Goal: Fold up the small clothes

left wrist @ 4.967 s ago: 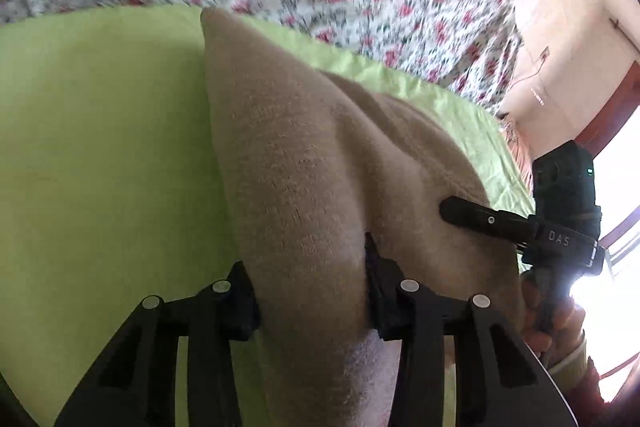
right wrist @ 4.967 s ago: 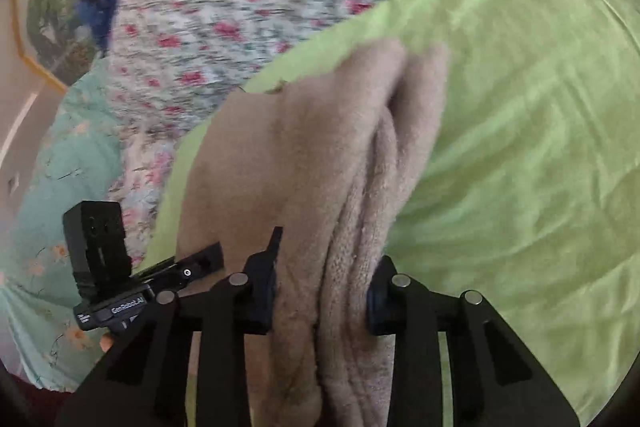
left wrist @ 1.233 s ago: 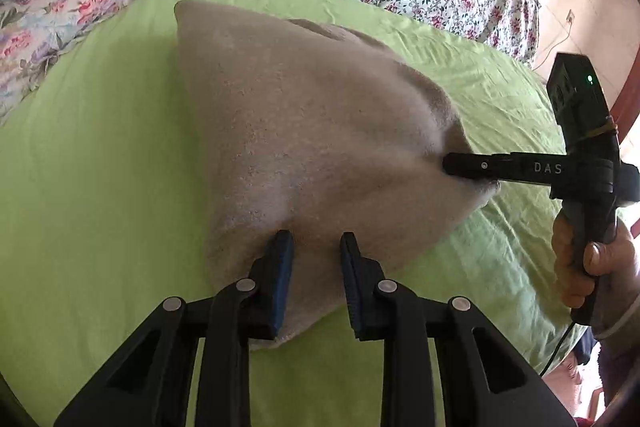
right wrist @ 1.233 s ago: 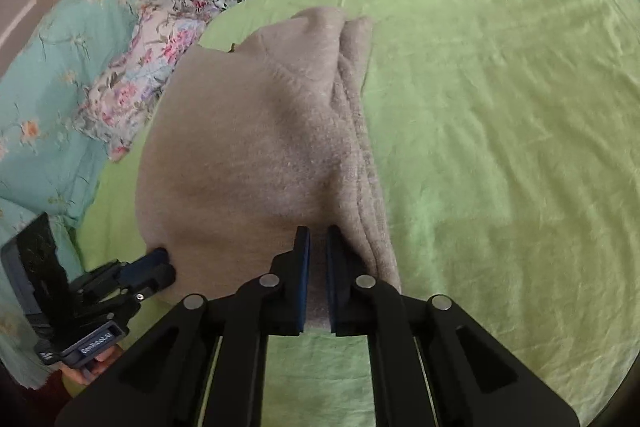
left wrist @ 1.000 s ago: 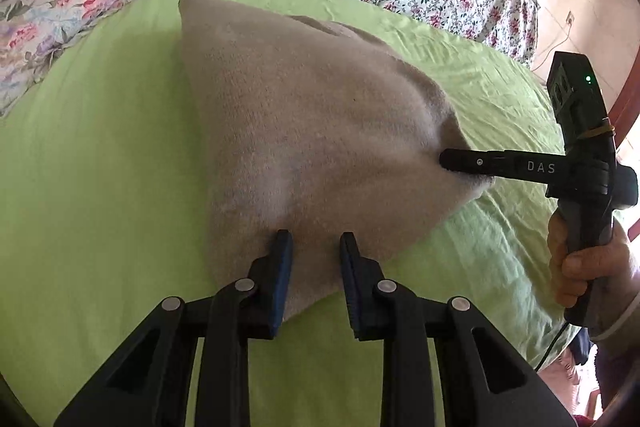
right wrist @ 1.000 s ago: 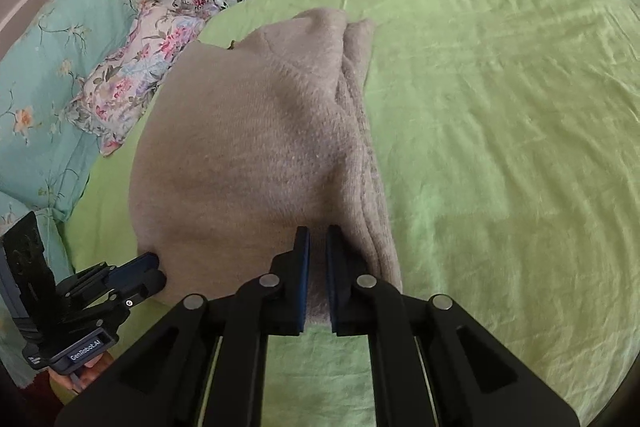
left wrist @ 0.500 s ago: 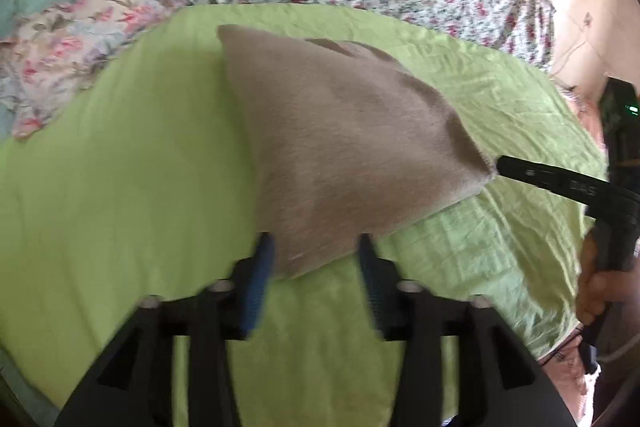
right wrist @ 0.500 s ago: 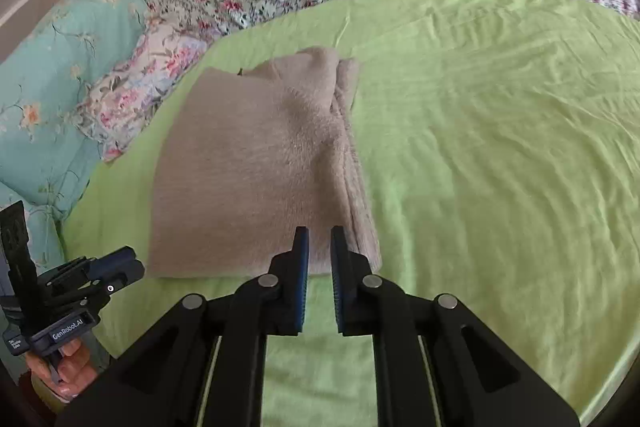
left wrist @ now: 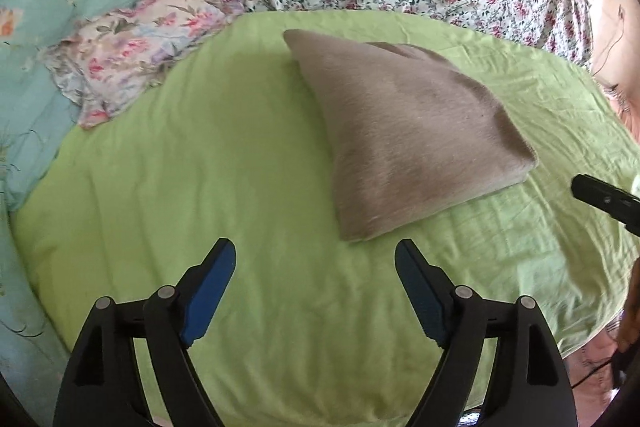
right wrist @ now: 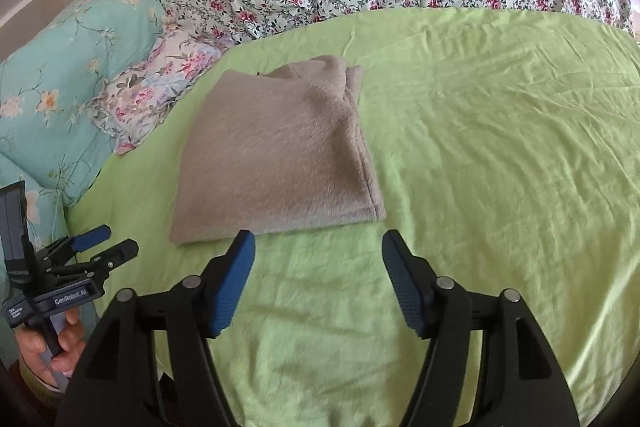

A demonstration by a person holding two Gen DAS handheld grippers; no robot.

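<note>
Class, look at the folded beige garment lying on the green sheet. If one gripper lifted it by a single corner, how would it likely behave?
The beige garment looks like soft, fuzzy knit, so it would probably droop rather than hold its shape. Its layered edges, visible along the right side, suggest the fold would likely fall open. It probably grips well rather than slips, given the napped surface on the green sheet.

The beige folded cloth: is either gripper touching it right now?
Apart. Right wrist view: green sheet separates beige folded cloth from both right gripper and left gripper.

Each gripper [left wrist: 315, 255] has black angular arms, silver pivot screws and ribbed blue pads [right wrist: 234, 283].
</note>
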